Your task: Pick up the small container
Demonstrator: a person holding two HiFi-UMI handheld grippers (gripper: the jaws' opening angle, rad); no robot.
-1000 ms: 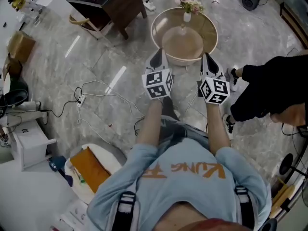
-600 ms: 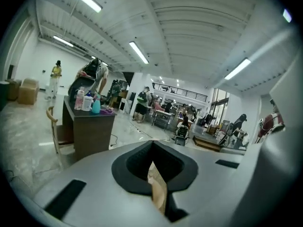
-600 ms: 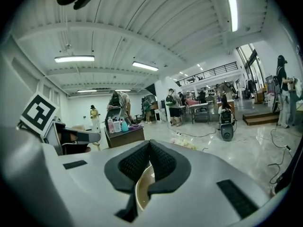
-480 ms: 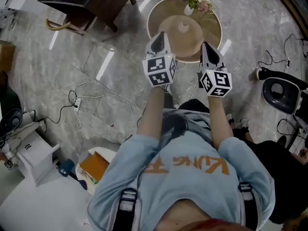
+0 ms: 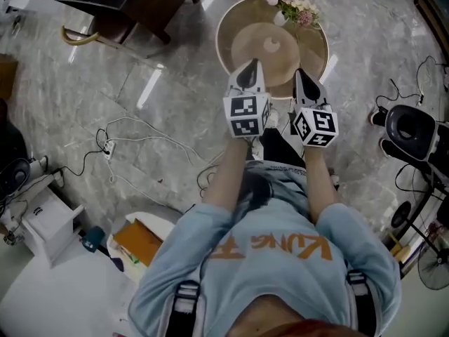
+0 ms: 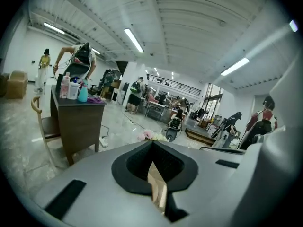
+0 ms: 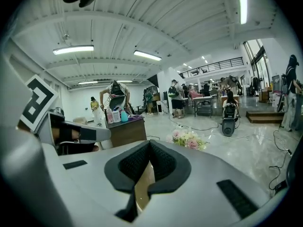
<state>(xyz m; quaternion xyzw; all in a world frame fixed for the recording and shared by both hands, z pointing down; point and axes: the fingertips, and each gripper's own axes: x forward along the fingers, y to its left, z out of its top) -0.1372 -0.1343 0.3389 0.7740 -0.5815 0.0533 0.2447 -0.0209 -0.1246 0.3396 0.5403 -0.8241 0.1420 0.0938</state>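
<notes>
1. The left gripper (image 5: 248, 69) and right gripper (image 5: 304, 76) sit side by side at upper centre of the head view. Their noses point at the round table (image 5: 226, 44), with the tips over its near edge. Held level and parallel like this, they look set in a ready pose, not aimed at anything yet.
2. Both tools are pinched fully narrow and hold nothing. In each gripper view the jaws meet at the tips, and only the tan of the table shows through the slot beneath.
3. The container (image 5: 271, 45) appears to be the small white item near the middle of the table. It lies above and between the two tips in the frame, apart from both, and is too small for its shape to be made out.
4. The flowers (image 5: 295, 7) stand at the table's far rim, to the upper right of the container. That leaves a straight approach from the near side clear.
5. The pick-up seems not yet begun. Whichever gripper goes will likely need to spread its jaws before reaching, since closed tips would only push the container.
6. A light item on a smooth top could slide toward the flowers if it is nudged.
</notes>
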